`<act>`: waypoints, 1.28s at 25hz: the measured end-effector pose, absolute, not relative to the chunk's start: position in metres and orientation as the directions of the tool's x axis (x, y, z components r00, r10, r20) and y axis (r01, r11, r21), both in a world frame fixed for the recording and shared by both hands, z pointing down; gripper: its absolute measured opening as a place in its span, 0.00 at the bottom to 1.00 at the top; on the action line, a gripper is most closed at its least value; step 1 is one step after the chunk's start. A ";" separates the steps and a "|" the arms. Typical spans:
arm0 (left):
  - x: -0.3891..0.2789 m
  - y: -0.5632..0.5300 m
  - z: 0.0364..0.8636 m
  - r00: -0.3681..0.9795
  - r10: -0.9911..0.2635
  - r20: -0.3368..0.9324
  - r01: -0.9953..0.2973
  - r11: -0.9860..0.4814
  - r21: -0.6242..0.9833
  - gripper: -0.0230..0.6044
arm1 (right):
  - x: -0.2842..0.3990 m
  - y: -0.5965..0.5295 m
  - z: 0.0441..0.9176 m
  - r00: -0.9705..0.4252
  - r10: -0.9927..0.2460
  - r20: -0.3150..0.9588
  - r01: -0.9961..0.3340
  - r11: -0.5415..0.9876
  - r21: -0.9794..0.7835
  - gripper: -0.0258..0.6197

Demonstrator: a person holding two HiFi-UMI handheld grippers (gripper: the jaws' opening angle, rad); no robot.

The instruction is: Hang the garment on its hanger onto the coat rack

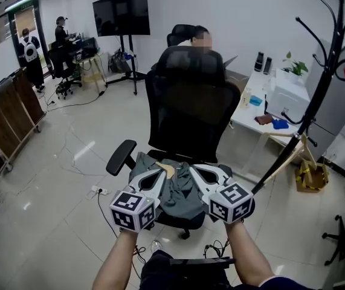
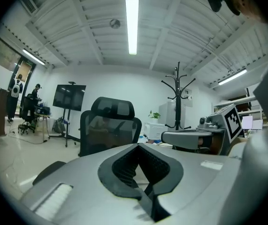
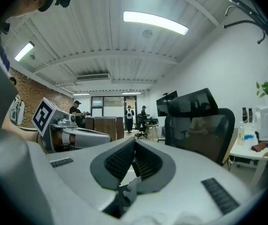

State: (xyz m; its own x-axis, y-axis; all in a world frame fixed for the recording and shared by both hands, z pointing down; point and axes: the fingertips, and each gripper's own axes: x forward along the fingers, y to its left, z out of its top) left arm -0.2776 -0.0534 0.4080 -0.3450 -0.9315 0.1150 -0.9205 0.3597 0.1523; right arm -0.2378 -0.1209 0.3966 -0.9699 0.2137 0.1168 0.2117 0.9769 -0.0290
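Grey-green garment (image 1: 181,197) lies crumpled on the seat of the black mesh office chair (image 1: 190,101), with a bit of tan wooden hanger (image 1: 168,170) showing at its 12 o'clock edge. Left gripper (image 1: 161,173) sits at the garment's 11 o'clock and right gripper (image 1: 194,170) at its 1 o'clock, both with fingers clenched tip to tip and nothing seen between them. Black tree-shaped coat rack (image 1: 318,89) stands well apart at 2 o'clock.

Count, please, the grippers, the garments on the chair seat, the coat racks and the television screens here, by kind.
Grippers: 2 (left gripper, right gripper)
Garment: 1
Coat rack: 1
Television screen: 1
Total: 5
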 end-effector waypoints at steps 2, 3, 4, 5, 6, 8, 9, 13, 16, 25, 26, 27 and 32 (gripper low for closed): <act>-0.306 -0.054 0.413 -0.337 -0.933 0.125 -0.923 0.354 0.150 0.04 | -0.264 -0.120 0.401 -0.971 0.201 0.130 0.198 0.980 -0.036 0.06; -0.320 -0.054 0.414 -0.330 -0.935 0.129 -0.925 0.347 0.151 0.04 | -0.276 -0.119 0.404 -0.971 0.194 0.139 0.190 0.981 -0.042 0.06; -0.332 -0.055 0.415 -0.319 -0.939 0.130 -0.929 0.337 0.152 0.04 | -0.287 -0.119 0.406 -0.972 0.185 0.147 0.180 0.982 -0.047 0.06; -0.342 -0.056 0.416 -0.304 -0.944 0.131 -0.934 0.322 0.153 0.04 | -0.298 -0.119 0.408 -0.972 0.177 0.154 0.171 0.984 -0.052 0.06; -0.352 -0.058 0.417 -0.288 -0.949 0.131 -0.940 0.306 0.152 0.04 | -0.309 -0.119 0.409 -0.973 0.170 0.158 0.163 0.985 -0.057 0.06; -0.369 -0.060 0.422 -0.263 -0.955 0.135 -0.948 0.282 0.149 0.04 | -0.328 -0.117 0.410 -0.974 0.167 0.153 0.158 0.985 -0.065 0.06; -0.377 -0.060 0.425 -0.255 -0.957 0.140 -0.949 0.276 0.152 0.04 | -0.335 -0.115 0.410 -0.974 0.170 0.147 0.161 0.984 -0.071 0.06; -0.404 -0.065 0.443 -0.242 -0.957 0.161 -0.946 0.270 0.182 0.04 | -0.355 -0.118 0.420 -0.973 0.161 0.164 0.148 0.985 -0.089 0.06; -0.413 -0.072 0.455 -0.228 -0.957 0.178 -0.943 0.263 0.207 0.04 | -0.361 -0.126 0.436 -0.970 0.140 0.198 0.120 0.987 -0.111 0.06; -0.416 -0.090 0.483 -0.229 -0.943 0.240 -0.929 0.285 0.234 0.04 | -0.374 -0.142 0.481 -0.949 0.160 0.270 0.114 0.977 -0.179 0.06; -0.417 -0.091 0.488 -0.230 -0.941 0.250 -0.928 0.289 0.234 0.04 | -0.375 -0.143 0.486 -0.948 0.162 0.275 0.113 0.976 -0.186 0.06; -0.418 -0.091 0.492 -0.232 -0.938 0.258 -0.926 0.294 0.236 0.04 | -0.376 -0.145 0.491 -0.946 0.163 0.281 0.110 0.975 -0.193 0.06; -0.419 -0.094 0.525 -0.233 -0.923 0.306 -0.909 0.319 0.268 0.04 | -0.377 -0.153 0.528 -0.926 0.172 0.337 0.089 0.965 -0.248 0.06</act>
State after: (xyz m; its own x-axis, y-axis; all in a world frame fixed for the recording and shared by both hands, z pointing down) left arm -0.4193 -0.0944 0.5254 -0.2334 -0.9231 0.3057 -0.9094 0.3186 0.2675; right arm -0.3772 -0.1533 0.5275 -0.9255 0.1723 0.3372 0.0893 0.9647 -0.2478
